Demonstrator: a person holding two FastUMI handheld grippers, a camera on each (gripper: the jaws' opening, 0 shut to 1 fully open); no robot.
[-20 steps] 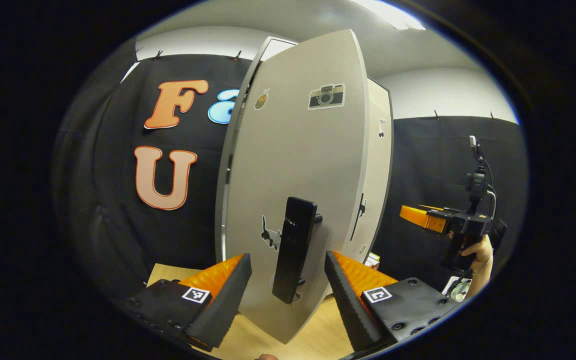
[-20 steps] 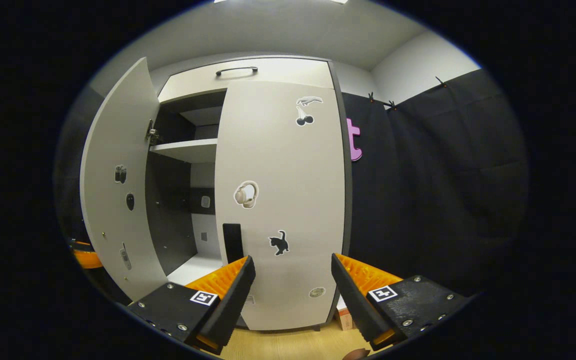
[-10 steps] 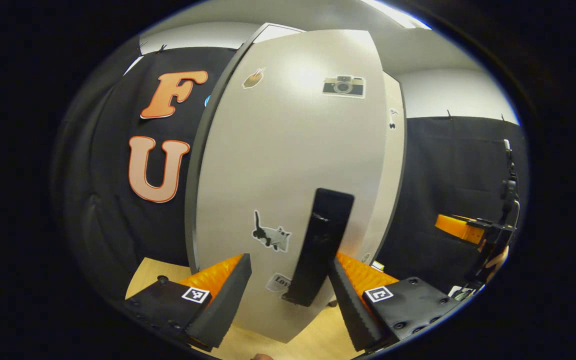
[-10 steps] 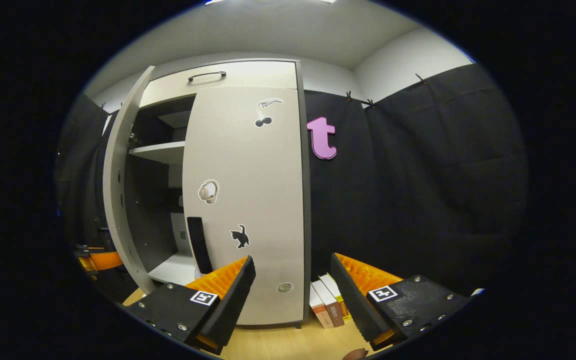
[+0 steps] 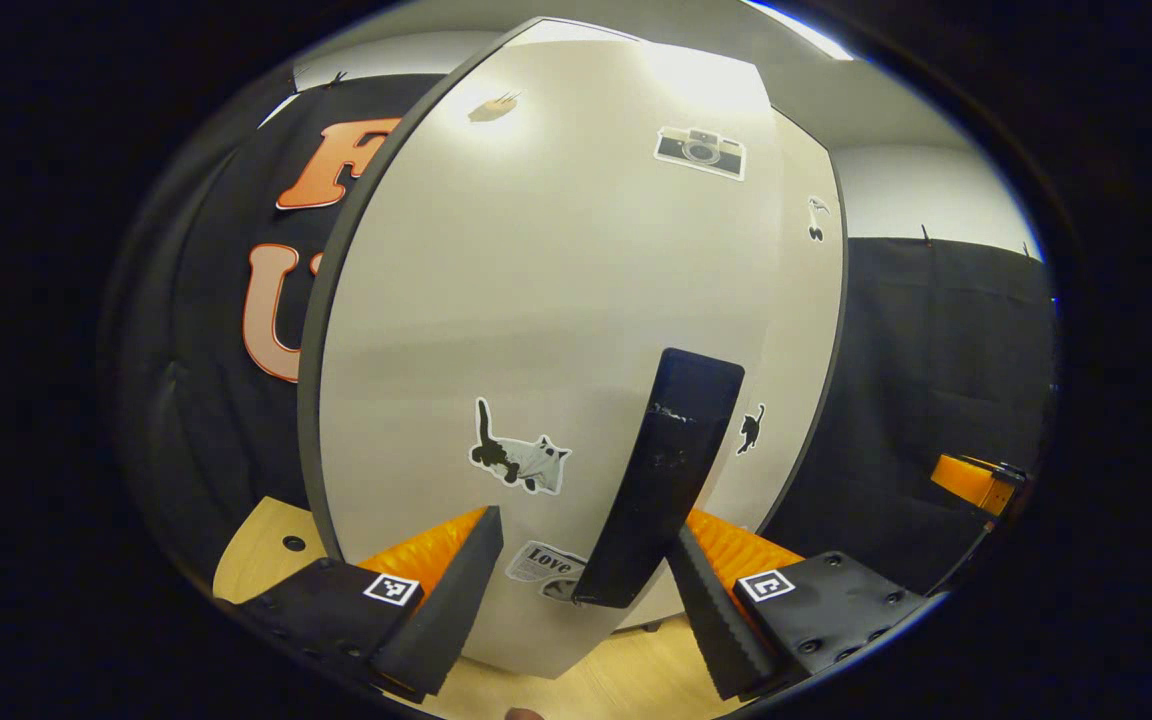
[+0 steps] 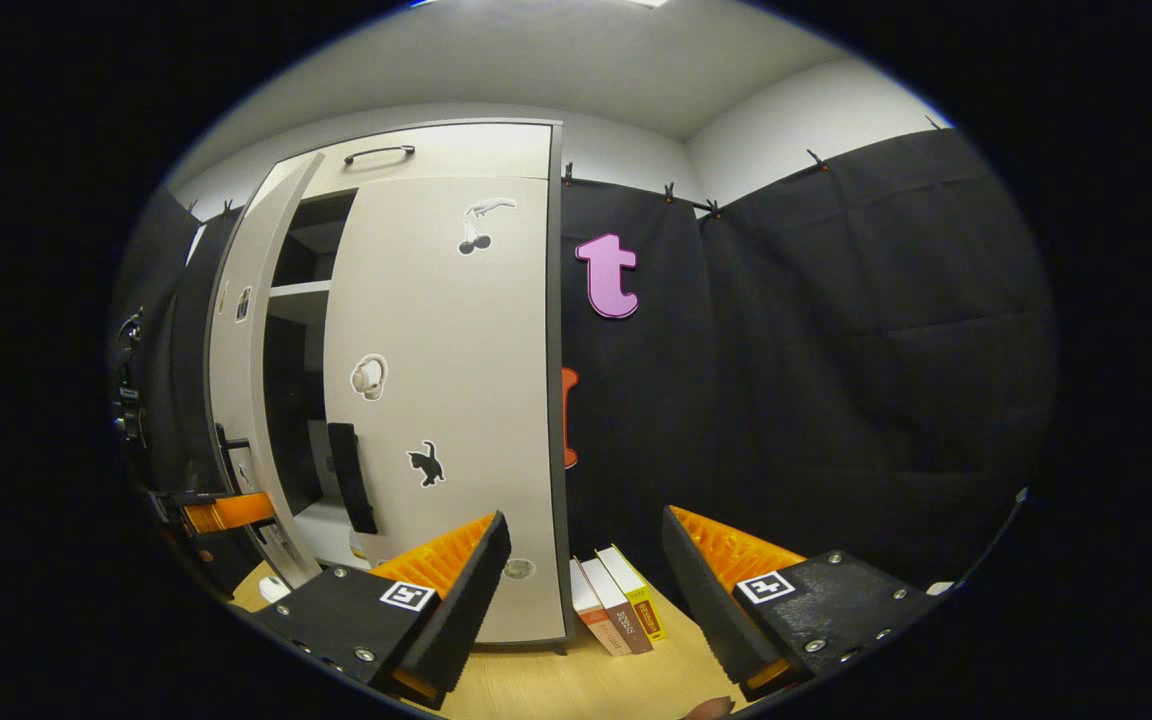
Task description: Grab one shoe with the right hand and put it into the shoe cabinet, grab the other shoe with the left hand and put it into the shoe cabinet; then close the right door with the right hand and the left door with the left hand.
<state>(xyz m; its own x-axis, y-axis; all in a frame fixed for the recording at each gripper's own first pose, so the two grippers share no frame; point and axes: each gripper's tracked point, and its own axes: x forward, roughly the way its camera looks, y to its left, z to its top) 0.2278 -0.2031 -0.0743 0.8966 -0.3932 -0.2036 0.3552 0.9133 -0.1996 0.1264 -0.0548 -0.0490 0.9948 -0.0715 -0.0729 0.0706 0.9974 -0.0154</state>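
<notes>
Left gripper view: the left gripper (image 5: 581, 590) has its jaws spread wide and holds nothing; the flat black bar handle (image 5: 658, 480) of the pale grey left door (image 5: 536, 300) stands between them, just touching or nearly touching the right-hand finger.
Change, left door: over the last second the left door has swung from edge-on to broad across the centre of the frame, and its handle has shifted from mid-gap to the right-hand finger.
Right gripper view: the right gripper (image 6: 584, 600) is open and empty, hanging over the light wooden floor (image 6: 556, 690), well apart from the tall pale grey shoe cabinet (image 6: 406, 380) at left of frame.
Change, right gripper: it has drawn back and turned rightward; the cabinet has slid from centre to left.
Right door: the pale grey right door (image 6: 446, 400) lies flush, judged closed.
Left door gap: a dark narrow opening remains in the right gripper view; the left door (image 6: 246, 380) is not yet shut.
Shoes: not discernible; presumably inside the cabinet.
Task standing: final step under way; a further push should seat the left door.
</notes>
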